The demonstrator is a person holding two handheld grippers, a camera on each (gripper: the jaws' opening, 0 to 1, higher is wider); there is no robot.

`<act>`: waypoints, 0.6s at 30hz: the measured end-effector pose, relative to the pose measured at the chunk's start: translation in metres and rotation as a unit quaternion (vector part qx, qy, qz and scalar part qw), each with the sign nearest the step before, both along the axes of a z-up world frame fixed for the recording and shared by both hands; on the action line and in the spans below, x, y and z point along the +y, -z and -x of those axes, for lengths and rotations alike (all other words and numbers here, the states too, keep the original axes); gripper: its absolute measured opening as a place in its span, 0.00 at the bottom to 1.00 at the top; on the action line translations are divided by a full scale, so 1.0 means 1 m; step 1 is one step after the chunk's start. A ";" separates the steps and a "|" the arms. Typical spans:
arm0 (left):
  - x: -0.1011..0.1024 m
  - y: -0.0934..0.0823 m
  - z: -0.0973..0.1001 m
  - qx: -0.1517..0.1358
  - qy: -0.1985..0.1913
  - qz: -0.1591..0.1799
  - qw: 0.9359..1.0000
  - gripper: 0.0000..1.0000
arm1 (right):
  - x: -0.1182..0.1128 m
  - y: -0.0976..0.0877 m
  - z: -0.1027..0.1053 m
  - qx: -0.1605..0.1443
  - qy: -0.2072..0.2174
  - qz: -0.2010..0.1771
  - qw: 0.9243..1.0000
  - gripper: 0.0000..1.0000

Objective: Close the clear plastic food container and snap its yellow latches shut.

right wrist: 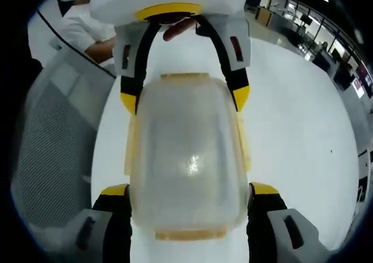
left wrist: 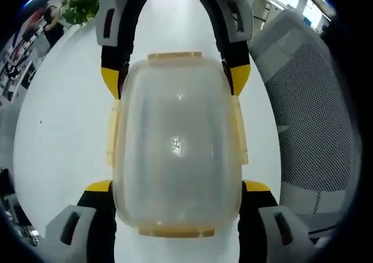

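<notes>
The clear plastic container (left wrist: 178,140) (right wrist: 186,158) lies on the white table (left wrist: 64,117) with its lid on top. Its yellow latches (left wrist: 239,129) run along the long sides and look slightly flared outward. Another latch (left wrist: 175,56) sits at the far end. My left gripper (left wrist: 178,186) straddles the near end, open, with a yellow-tipped jaw close beside each wall. The right gripper (left wrist: 175,79) faces it and straddles the far end the same way. From the right gripper view, my right gripper (right wrist: 189,189) flanks one end and the left gripper (right wrist: 183,97) the other.
A grey mesh office chair (left wrist: 315,117) (right wrist: 52,134) stands against the table's edge. A hand (right wrist: 180,27) holds the left gripper, with a white sleeve (right wrist: 81,30) behind. A green plant (left wrist: 81,3) and office desks lie beyond the table.
</notes>
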State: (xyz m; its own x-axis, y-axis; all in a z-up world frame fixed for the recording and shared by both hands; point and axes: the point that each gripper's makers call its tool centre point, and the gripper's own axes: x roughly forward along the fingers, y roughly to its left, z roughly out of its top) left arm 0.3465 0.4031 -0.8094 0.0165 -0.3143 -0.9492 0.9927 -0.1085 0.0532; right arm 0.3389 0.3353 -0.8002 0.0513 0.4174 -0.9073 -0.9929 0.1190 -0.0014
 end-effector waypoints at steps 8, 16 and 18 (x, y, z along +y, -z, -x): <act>-0.001 0.001 -0.004 0.002 0.002 -0.001 1.000 0.88 | 0.000 0.001 -0.002 0.006 0.005 -0.003 1.000 0.83; -0.001 0.000 -0.009 0.003 0.005 -0.002 1.000 0.88 | -0.001 0.001 -0.007 0.006 0.009 -0.004 1.000 0.83; -0.002 0.000 -0.010 0.003 0.004 -0.001 1.000 0.88 | -0.001 0.001 -0.008 0.006 0.010 -0.006 1.000 0.83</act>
